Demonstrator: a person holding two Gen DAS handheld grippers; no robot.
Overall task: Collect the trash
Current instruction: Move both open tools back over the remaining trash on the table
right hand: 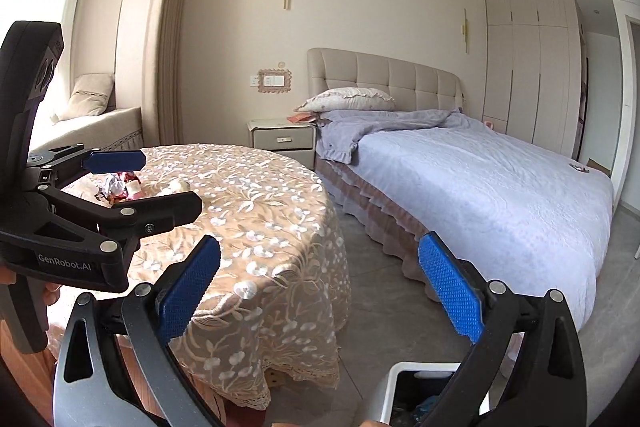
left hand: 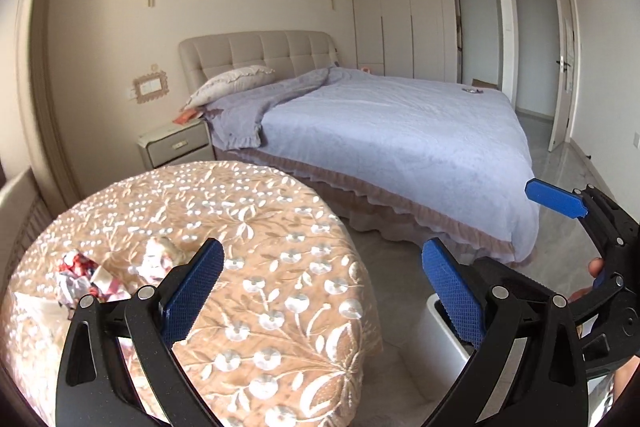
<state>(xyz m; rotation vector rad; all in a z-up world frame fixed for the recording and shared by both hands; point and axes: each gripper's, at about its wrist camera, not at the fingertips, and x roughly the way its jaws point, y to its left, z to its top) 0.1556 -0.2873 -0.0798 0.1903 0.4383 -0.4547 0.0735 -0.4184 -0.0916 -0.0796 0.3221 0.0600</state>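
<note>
Bright daylight from left, tablecloth (left hand: 256, 267) glare, soft blur, fisheye-curved dark edges

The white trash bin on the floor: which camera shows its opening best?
Right wrist view: the white trash bin shows its rim and dark inside. Left wrist view shows only part of its rim and wall, mostly hidden by the left gripper.

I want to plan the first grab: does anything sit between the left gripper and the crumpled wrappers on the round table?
Nothing visible does. The left gripper is open above the lace tablecloth, and the crumpled wrappers lie just beyond its left finger with only bare cloth around them.
</note>
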